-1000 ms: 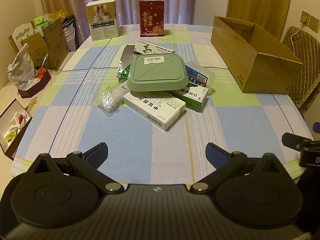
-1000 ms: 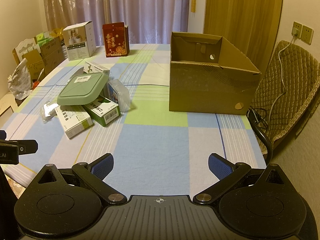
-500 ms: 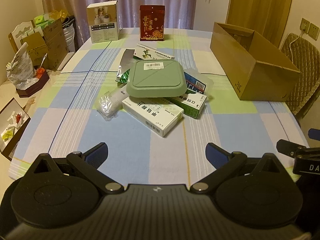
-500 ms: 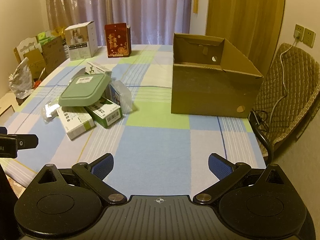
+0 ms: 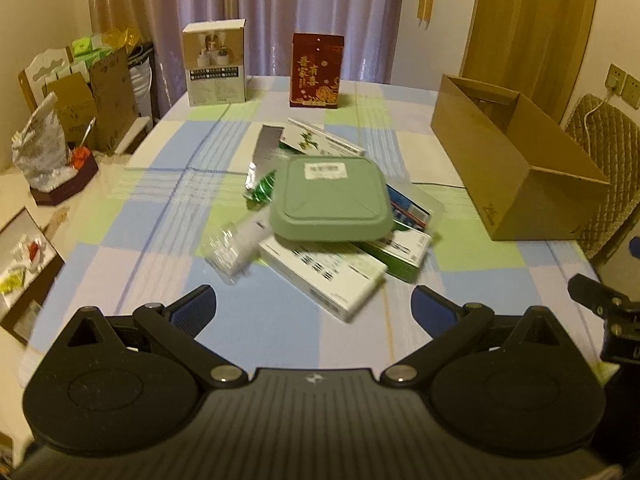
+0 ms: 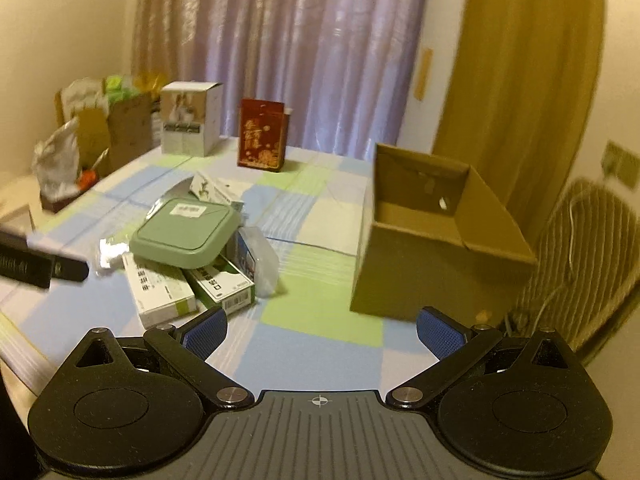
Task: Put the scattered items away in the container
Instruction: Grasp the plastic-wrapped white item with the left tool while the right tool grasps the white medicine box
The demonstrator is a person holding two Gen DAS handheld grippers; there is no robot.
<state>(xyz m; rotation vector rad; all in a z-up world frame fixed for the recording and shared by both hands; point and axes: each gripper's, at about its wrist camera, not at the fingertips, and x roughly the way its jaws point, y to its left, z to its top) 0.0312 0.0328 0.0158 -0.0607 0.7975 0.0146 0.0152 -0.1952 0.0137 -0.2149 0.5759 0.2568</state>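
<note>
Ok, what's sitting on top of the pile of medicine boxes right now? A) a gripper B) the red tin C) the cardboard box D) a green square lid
D: the green square lid lies flat across the medicine boxes, with both grippers open and clear of it.

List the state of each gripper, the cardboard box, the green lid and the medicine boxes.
left gripper: open, empty.
right gripper: open, empty.
cardboard box: upright, open-topped, looks empty.
green lid: tilted atop the pile.
white medicine box: flat, partly under lid.
green medicine box: flat, partly under lid.
</note>
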